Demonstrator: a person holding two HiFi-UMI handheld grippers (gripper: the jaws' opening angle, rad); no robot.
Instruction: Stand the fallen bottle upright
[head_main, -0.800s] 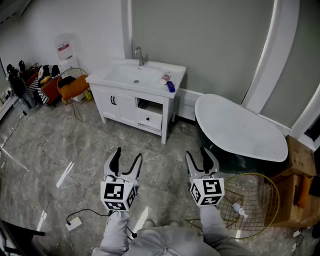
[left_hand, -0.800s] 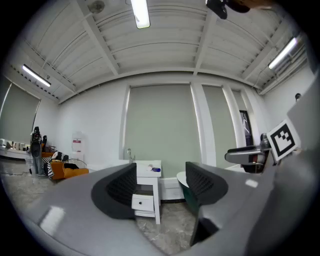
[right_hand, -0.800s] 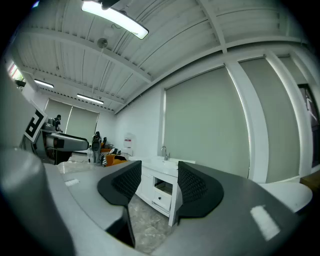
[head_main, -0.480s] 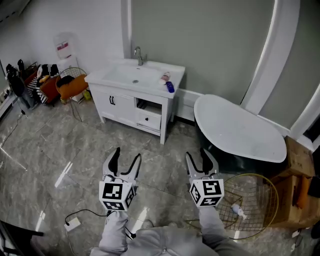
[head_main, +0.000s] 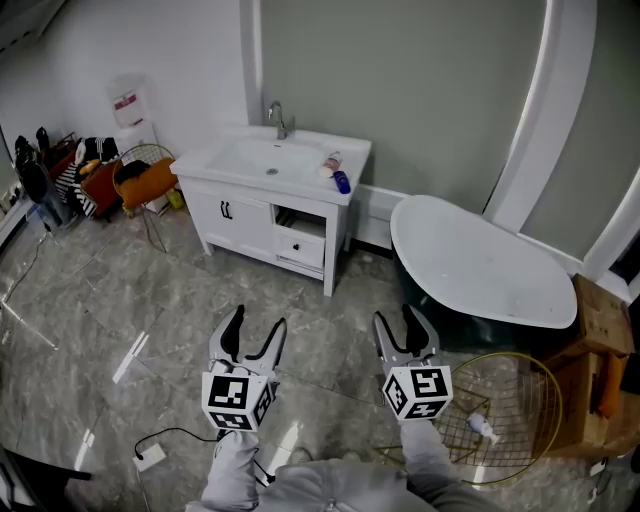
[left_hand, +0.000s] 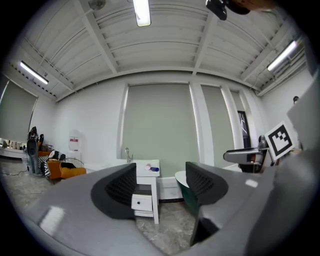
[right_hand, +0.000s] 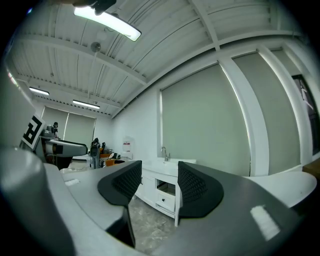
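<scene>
A small blue bottle (head_main: 342, 181) lies on its side at the right end of the white vanity top (head_main: 290, 172), beside a pinkish bottle (head_main: 331, 160). In the left gripper view the blue bottle (left_hand: 155, 169) shows far off between the jaws. Both grippers hang level over the floor, well short of the vanity. My left gripper (head_main: 255, 330) is open and holds nothing. My right gripper (head_main: 398, 324) is also open and empty. In the right gripper view the vanity (right_hand: 162, 187) shows between the jaws, and the bottles are hidden.
A white bathtub (head_main: 480, 265) stands right of the vanity. A gold wire basket (head_main: 520, 375) with a small bottle (head_main: 483, 428) sits on the floor at my right. There is a wooden box (head_main: 600, 345) far right, an orange bag (head_main: 145, 175) and clutter at left, and a cable with a plug (head_main: 150, 455) on the floor.
The head view has shifted a little, so both grippers sit slightly lower in it. Their jaws look the same as before.
</scene>
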